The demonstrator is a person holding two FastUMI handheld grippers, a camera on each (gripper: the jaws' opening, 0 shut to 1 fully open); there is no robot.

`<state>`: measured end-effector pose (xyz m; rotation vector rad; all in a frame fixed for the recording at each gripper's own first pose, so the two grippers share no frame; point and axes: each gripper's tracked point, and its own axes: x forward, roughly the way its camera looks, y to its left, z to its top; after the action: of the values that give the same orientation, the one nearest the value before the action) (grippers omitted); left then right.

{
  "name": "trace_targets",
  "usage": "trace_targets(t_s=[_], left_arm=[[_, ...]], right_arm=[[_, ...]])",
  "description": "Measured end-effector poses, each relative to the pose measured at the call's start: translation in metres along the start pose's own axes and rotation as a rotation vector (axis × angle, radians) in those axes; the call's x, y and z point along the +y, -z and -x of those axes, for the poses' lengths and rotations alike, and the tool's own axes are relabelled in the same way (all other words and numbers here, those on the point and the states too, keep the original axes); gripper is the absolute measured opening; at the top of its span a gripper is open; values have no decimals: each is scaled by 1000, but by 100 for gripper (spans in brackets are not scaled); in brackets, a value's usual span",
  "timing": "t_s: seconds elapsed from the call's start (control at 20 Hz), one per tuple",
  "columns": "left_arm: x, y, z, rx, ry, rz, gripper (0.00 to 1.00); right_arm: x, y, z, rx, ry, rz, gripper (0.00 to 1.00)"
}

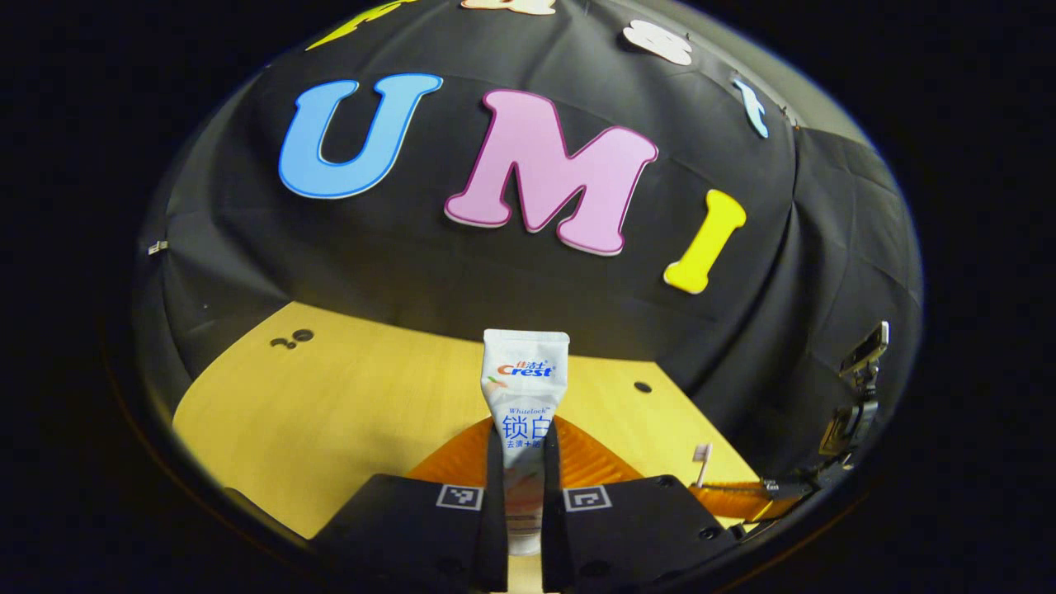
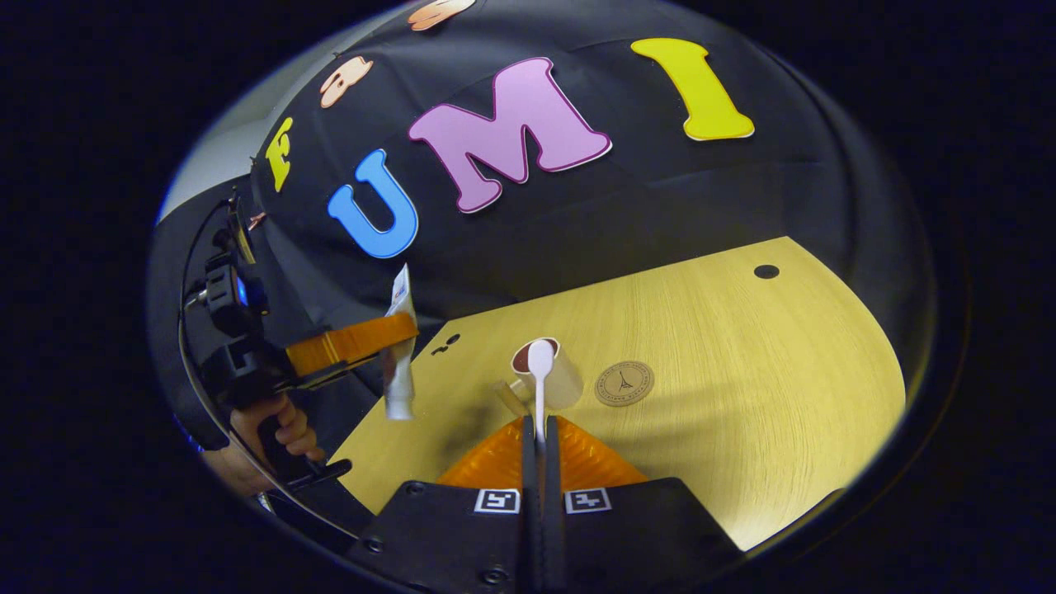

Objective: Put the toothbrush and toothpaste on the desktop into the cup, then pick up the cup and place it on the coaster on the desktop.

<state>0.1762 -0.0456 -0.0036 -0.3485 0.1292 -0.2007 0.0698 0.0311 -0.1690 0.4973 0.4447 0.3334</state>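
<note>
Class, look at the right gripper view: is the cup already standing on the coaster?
No. The cup stands on the bare desktop beside the coaster, not on it.

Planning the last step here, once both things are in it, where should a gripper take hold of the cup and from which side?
Grip the cup across its round wall, coming in level from the side facing the right gripper. Its handle juts toward the left gripper, and the coaster lies beside it on the other side. I'd avoid a top grasp, since its contents will stick up.
</note>
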Motion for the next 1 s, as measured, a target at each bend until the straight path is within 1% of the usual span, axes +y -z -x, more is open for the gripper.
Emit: trace_targets(t_s=[0.2,0.4,0.65,1.0], left_arm=[[-8,-25,-48,-96,28,10,21],[-7,-31,-86,-138,37,1,21],[7,-21,-131,-159,24,50,21],[22,11,-170,-158,-9,29,21]], right_arm=[[-21,-7,-3,-6,22,-14,5],[-37,-6,-13,11,35,-29,5],[-50,-1,-23,37,41,-36,5],[-70,3,-28,57,51,-38,5]])
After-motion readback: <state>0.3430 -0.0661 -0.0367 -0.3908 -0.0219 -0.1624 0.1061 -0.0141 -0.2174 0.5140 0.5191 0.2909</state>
